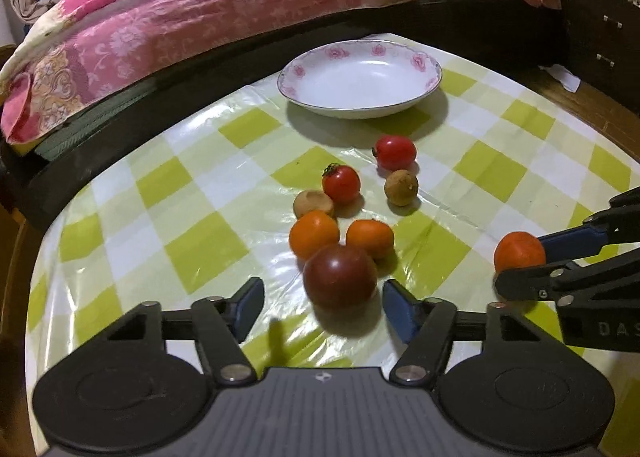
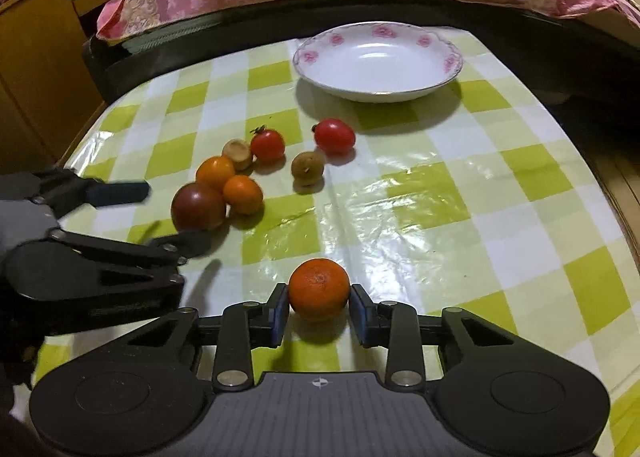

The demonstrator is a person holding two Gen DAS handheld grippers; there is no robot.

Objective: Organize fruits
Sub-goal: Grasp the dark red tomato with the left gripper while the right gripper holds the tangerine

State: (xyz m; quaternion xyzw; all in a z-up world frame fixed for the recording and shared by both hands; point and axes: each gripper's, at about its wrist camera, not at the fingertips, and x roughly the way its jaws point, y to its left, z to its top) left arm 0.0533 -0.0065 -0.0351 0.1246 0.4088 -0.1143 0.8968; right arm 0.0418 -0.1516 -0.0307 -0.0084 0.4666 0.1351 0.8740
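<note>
My right gripper (image 2: 319,307) is clamped on an orange (image 2: 319,288), pads at both its sides, near the tabletop's (image 2: 460,193) front edge. My left gripper (image 1: 323,307) stands released around the dark tomato (image 1: 340,275), pads not touching. The bowl (image 2: 378,57) sits at the far edge.

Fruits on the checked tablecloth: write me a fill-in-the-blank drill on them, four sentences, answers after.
1. The flowered plate holds ____ fruit.
2. The right gripper is closed around an ____ fruit.
3. The left gripper straddles the dark ____ tomato, pads not yet pressing.
4. The number of small red tomatoes on the cloth is ____.

Answers: no; orange; purple; two
</note>
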